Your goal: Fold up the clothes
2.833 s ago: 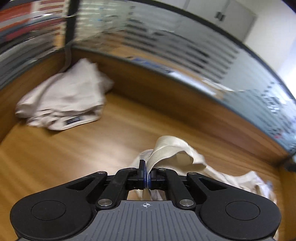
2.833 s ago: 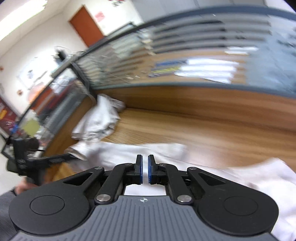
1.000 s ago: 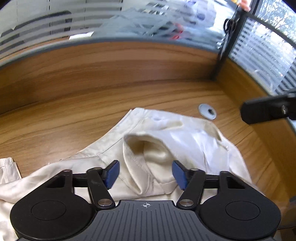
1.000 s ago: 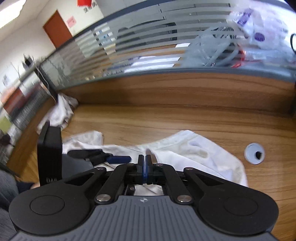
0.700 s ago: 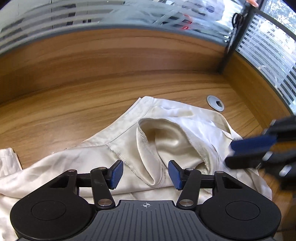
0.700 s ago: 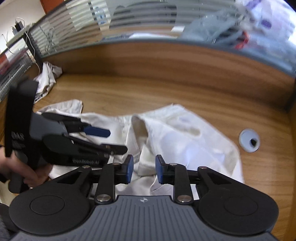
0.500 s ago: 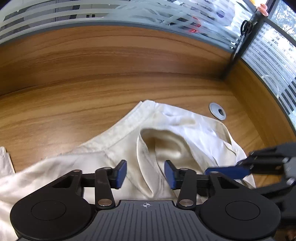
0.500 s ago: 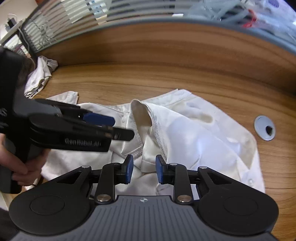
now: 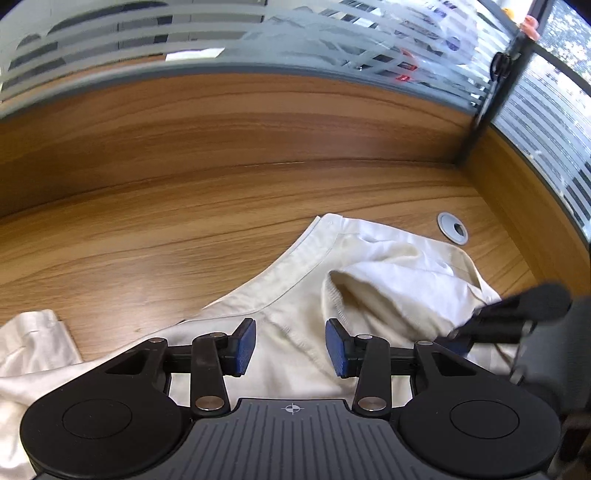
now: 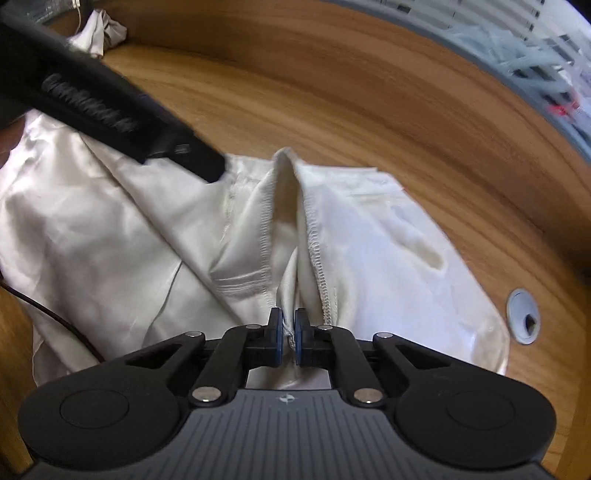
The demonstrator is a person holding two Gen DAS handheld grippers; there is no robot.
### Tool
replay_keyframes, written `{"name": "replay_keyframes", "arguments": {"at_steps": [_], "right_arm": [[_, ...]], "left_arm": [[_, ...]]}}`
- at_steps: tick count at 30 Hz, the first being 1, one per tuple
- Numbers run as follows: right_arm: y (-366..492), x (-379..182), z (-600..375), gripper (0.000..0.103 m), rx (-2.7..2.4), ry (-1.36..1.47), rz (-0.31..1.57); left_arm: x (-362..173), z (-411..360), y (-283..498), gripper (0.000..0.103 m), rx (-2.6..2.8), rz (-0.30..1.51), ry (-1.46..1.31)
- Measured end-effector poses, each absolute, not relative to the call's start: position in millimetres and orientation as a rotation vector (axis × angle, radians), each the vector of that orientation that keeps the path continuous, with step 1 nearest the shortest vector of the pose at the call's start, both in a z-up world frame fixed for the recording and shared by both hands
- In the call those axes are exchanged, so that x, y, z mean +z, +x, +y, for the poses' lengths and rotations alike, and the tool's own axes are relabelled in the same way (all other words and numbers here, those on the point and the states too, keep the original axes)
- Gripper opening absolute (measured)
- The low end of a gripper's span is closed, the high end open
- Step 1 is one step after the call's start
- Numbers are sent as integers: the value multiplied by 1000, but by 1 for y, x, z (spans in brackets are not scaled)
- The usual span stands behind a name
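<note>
A cream white garment (image 9: 369, 280) lies spread and rumpled on the wooden desk (image 9: 184, 221); it also shows in the right wrist view (image 10: 388, 236). My left gripper (image 9: 290, 345) is open and empty, hovering just over the cloth beside a raised seamed fold. My right gripper (image 10: 289, 339) is shut on the stitched edge of that fold in the garment. The right gripper shows as a dark blur at the right edge of the left wrist view (image 9: 517, 321), and the left gripper crosses the upper left of the right wrist view (image 10: 110, 110).
A grey cable grommet (image 9: 452, 232) is set in the desk right of the garment, also in the right wrist view (image 10: 522, 315). A second crumpled white garment (image 10: 99, 31) lies at the far left corner. Wooden partition walls with frosted glass (image 9: 258, 48) bound the desk.
My right gripper has closed onto the garment's stitched fold edge. My left gripper let go of the cloth earlier, stays open, and has narrowed a little over the garment.
</note>
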State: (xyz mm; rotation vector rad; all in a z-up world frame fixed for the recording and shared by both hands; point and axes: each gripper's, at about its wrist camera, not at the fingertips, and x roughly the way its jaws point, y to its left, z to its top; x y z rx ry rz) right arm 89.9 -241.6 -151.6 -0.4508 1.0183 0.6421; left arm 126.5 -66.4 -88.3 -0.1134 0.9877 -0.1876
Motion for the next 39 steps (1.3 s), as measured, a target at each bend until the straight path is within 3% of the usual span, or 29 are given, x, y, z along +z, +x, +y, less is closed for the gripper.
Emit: {"name": "replay_keyframes", "arguments": {"at_steps": [11,18,25,37,39], "right_arm": [[111,-26,-332,5,686,171,1004],[113,18,-361,5,702,361,971],[103,33,-382,5,689,468,949],[93,15,-388,5,673,544,973],[92,11,-387,5,678,563,980]], "left_arm": [[-49,-105,89,48,-403,913,12],[-27,-148,90,49,-455,805,-11],[0,-148,90,48,-510,725,-156],[9,-132,83,48,-533,708,-168],[4,-137,86,41,-535,718,-155]]}}
